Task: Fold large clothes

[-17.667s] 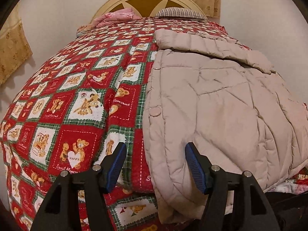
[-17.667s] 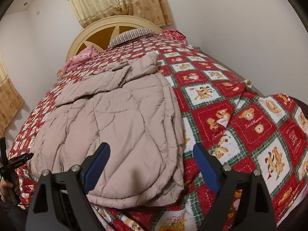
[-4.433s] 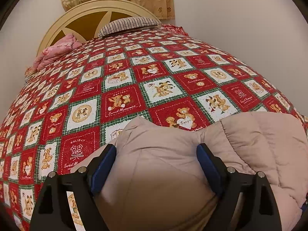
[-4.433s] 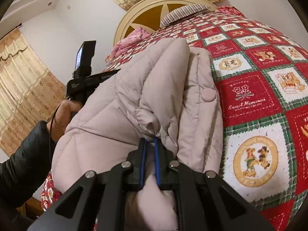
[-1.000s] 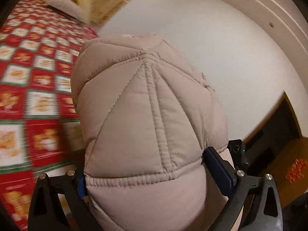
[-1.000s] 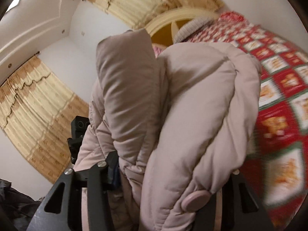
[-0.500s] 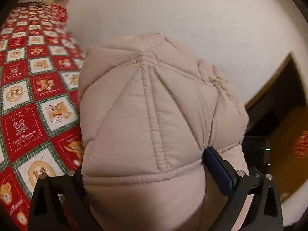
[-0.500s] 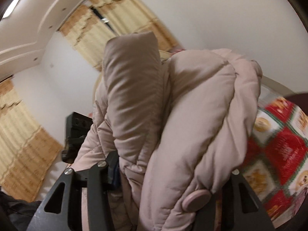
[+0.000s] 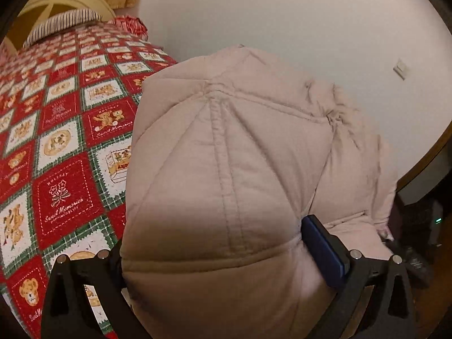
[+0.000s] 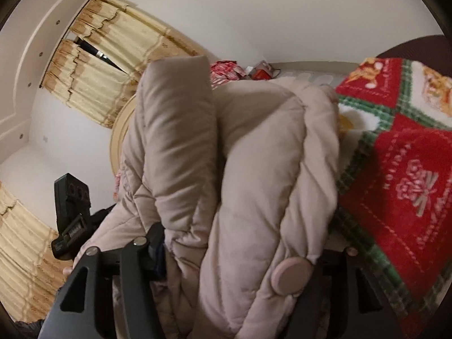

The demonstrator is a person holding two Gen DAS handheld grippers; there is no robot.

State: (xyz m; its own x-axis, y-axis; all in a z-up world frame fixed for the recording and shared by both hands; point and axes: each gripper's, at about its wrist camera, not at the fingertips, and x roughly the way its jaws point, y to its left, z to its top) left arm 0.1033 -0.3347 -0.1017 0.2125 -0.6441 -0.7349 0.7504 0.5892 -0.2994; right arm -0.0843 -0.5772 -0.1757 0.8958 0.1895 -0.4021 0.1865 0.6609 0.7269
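A beige quilted puffer jacket (image 9: 243, 175) is bundled into a thick folded wad and held up off the bed by both grippers. My left gripper (image 9: 214, 251) has its jaws spread wide around the bundle, squeezing it; the right blue pad (image 9: 322, 254) shows, the left one is hidden by fabric. In the right wrist view the jacket (image 10: 254, 169) fills the middle, with a round snap button (image 10: 291, 275) near the bottom. My right gripper (image 10: 240, 257) also clamps the thick bundle between widely spread jaws.
The bed with a red, green and white teddy-bear quilt (image 9: 62, 147) lies left and below; it also shows in the right wrist view (image 10: 401, 169). A striped pillow (image 9: 62, 22) and cream headboard (image 9: 50, 2) are far off. White wall right. The left gripper's body (image 10: 70, 212) is beside the jacket.
Both grippers have swung with the jacket bundle: the left view now tilts down over the bed, and the right view sits closer to the quilt. The grips on the jacket are unchanged.
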